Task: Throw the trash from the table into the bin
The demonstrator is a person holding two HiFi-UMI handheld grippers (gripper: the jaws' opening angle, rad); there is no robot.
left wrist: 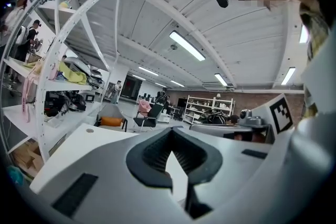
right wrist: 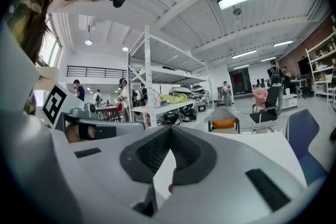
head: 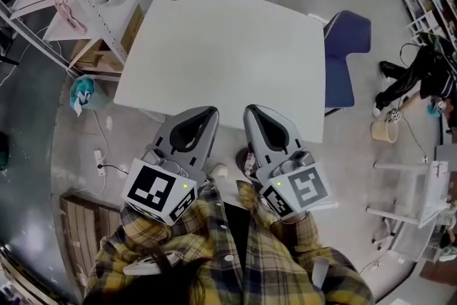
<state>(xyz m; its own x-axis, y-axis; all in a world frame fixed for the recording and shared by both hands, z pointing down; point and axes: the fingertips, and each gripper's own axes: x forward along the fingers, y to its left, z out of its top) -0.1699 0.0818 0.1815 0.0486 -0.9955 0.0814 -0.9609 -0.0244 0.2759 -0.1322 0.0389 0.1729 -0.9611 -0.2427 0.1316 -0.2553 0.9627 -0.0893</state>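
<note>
As the left gripper [head: 202, 115] and right gripper [head: 257, 113] are closed, empty, near the table [head: 228, 46], unopened jaws would likely shove any trash away.

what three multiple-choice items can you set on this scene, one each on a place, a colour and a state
1. Where is the blue chair? A right of the table B on the table C under shelves
2. What colour is the table? A white B black C green
3. How are the left gripper and right gripper? A open B shut, empty C shut on a cup
A, chair beside that edge; A, top is white; B, jaw tips meet in both gripper views.
</note>
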